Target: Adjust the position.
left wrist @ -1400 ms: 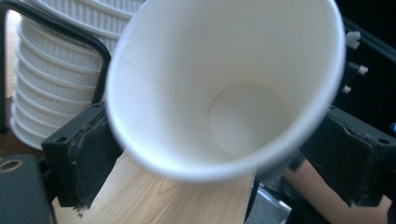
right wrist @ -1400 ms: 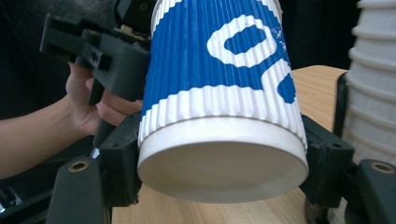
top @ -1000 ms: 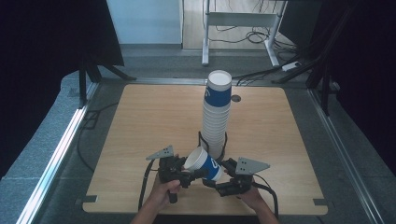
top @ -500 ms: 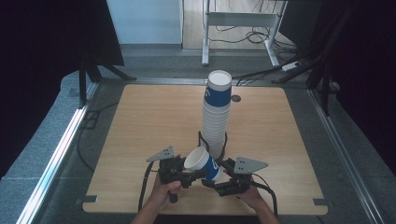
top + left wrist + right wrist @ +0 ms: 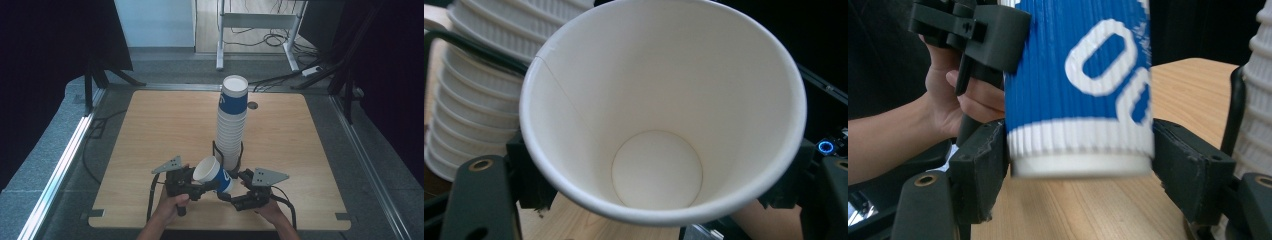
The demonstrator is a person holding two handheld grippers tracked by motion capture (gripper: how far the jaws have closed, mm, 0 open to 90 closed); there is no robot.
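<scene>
Grey carpet and dark curtains ring the pale wooden table (image 5: 165,130), which carries little besides a tall stack of ribbed paper cups (image 5: 231,127), white-sided with a blue-sleeved one on top, standing a little toward the near edge from the table's middle.

Between that stack and the near edge, a single blue ribbed paper cup with white lettering (image 5: 215,173) is held off the wood, tipped so that its mouth faces the left near corner. The left gripper (image 5: 196,186) has just been closing its jaws, and they now pinch the cup near its rim; in the left gripper view the black pads (image 5: 531,172) press on the outside on both sides while the camera looks straight into the white interior. The right gripper (image 5: 239,187) sits at the cup's base end. In the right gripper view its jaws stand on either side of the white bottom band (image 5: 1080,150), touching or very nearly so (the blur makes it hard to be sure of pressure), so I read it as gripping the base.

By my judgement one cup is already free of the stack and is now shared between both grippers, probably mid hand-over or being turned. What looks left: one gripper must let go, and the cup must be set down upright or nested somewhere. Many cups remain stacked.
</scene>
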